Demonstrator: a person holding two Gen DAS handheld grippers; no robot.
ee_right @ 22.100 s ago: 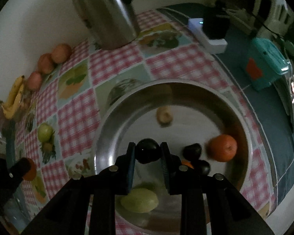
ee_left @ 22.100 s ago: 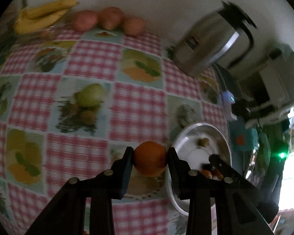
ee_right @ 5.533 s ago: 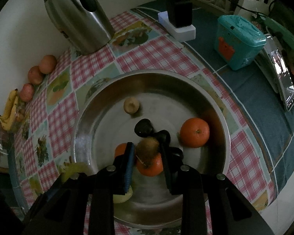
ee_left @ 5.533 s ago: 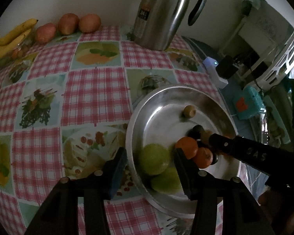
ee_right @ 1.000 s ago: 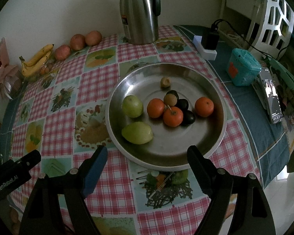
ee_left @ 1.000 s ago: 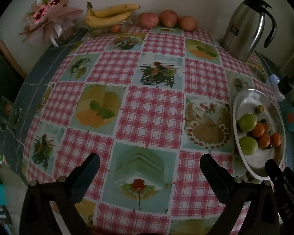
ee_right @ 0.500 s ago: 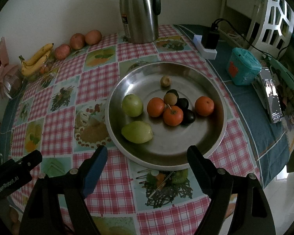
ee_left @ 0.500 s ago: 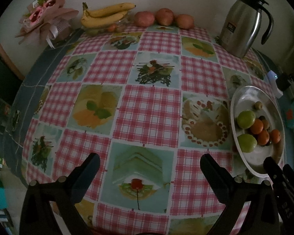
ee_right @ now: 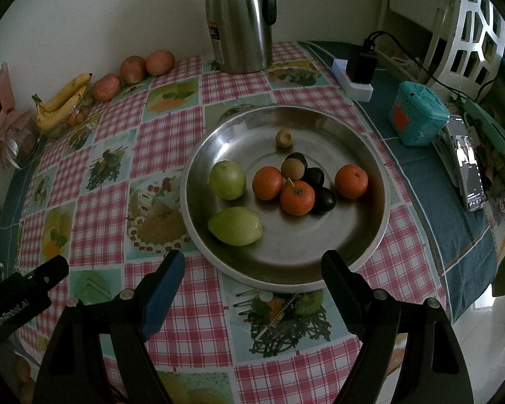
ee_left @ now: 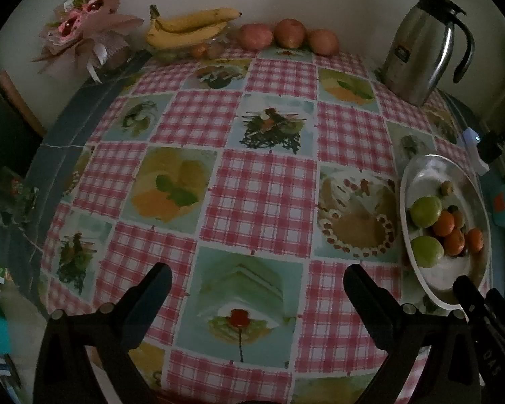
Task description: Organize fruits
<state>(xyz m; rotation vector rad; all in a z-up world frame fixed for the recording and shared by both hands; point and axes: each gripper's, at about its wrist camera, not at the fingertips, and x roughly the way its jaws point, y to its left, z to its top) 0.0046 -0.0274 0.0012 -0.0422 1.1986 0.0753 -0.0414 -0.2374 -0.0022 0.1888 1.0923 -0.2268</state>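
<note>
Two grippers hang above the table with nothing in them. Our left gripper [ee_left: 254, 281] is spread wide over the checked tablecloth [ee_left: 262, 188], and our right gripper [ee_right: 252, 269] is just as wide, poised over the near rim of the metal dish [ee_right: 383, 208].

Going left to right along the far wall, we see a wrapped bouquet [ee_left: 84, 33], a bunch of bananas [ee_left: 188, 27], three reddish apples [ee_left: 288, 35] in a row, and a steel jug [ee_right: 240, 17]. None of these sit in the dish.

Inside the dish, again left to right, we have two green fruits [ee_right: 227, 180], one behind the other, then two oranges [ee_right: 267, 182] touching each other, with a small brown fruit [ee_right: 292, 167] and some dark plums [ee_right: 323, 200] crowded against them, and a third orange [ee_right: 351, 181] a little apart. Another small brown fruit [ee_right: 283, 138] lies alone toward the back.

We judge the loose fruit gathered, with the wall fruit possibly still to come. The risk from here is reach: going for the apples or bananas takes us close to the jug and the bouquet, and a wide-spread finger could clip either. Round fruit dropped into the dish could also roll and knock the clustered pile, and a heavy bump on the rim could tip the shallow dish.
</note>
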